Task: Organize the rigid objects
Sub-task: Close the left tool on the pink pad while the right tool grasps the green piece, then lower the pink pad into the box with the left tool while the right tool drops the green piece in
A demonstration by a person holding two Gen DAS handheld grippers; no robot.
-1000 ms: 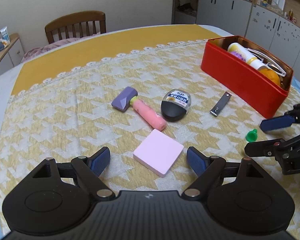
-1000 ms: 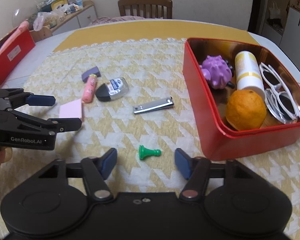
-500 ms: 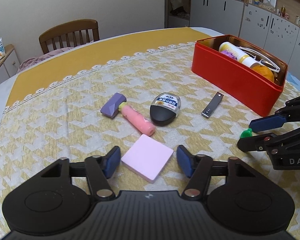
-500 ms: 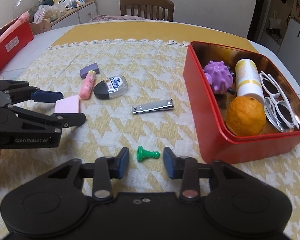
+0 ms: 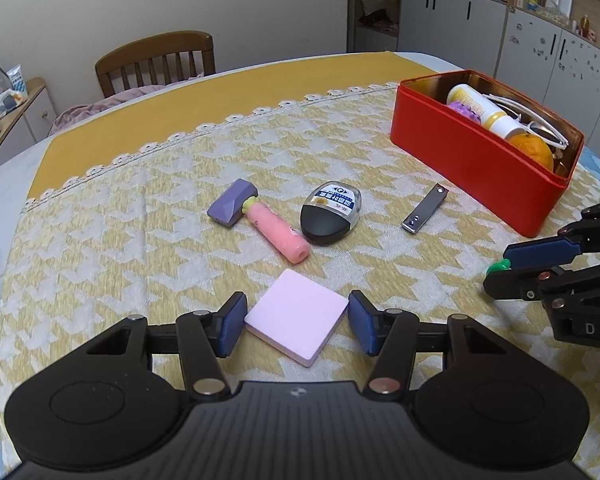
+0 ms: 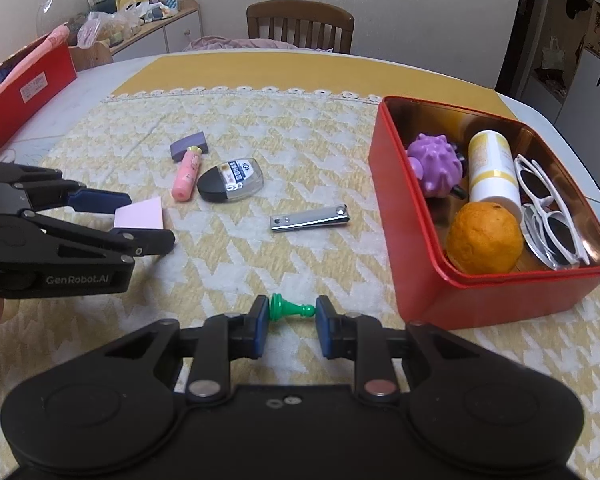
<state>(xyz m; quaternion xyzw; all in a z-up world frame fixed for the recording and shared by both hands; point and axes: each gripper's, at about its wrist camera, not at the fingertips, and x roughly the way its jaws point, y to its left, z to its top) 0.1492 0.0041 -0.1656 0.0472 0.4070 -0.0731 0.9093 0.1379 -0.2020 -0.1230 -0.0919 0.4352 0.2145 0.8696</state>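
A: The surface (image 5: pixel 100 216) wears a yellow-and-white houndstooth cloth, with a wooden chair (image 5: pixel 156 60) and cupboards behind it.

B: And the things to tidy?

A: A pink pad (image 5: pixel 296 322) lies flat between the pads of the left hand-held gripper (image 5: pixel 296 324). Its jaws are spread just wider than the pad, almost at its corners, with nothing gripped. A green pawn (image 6: pixel 290 309) lies on its side between the pads of the right hand-held gripper (image 6: pixel 291 326). Those jaws are narrowed to about its length; I cannot tell whether they touch it.

B: What could go wrong?

A: The pad is thin and sits diamond-wise, so closing on two corners may spin it or slide over the top. The pawn is small and round, held end to end; it could squirt out as the pads pinch.

B: Further out?

A: Ahead of the left hand-held gripper lie a pink tube (image 5: pixel 278 232) with a purple block (image 5: pixel 232 208), a black-and-clear case (image 5: pixel 332 218) and a clipper (image 5: pixel 424 214). The red tin (image 6: pixel 476 304), ahead and right of the right hand-held gripper, holds an orange (image 6: pixel 484 238), a bottle (image 6: pixel 492 170), a purple ball (image 6: pixel 436 166) and sunglasses (image 6: pixel 548 216).
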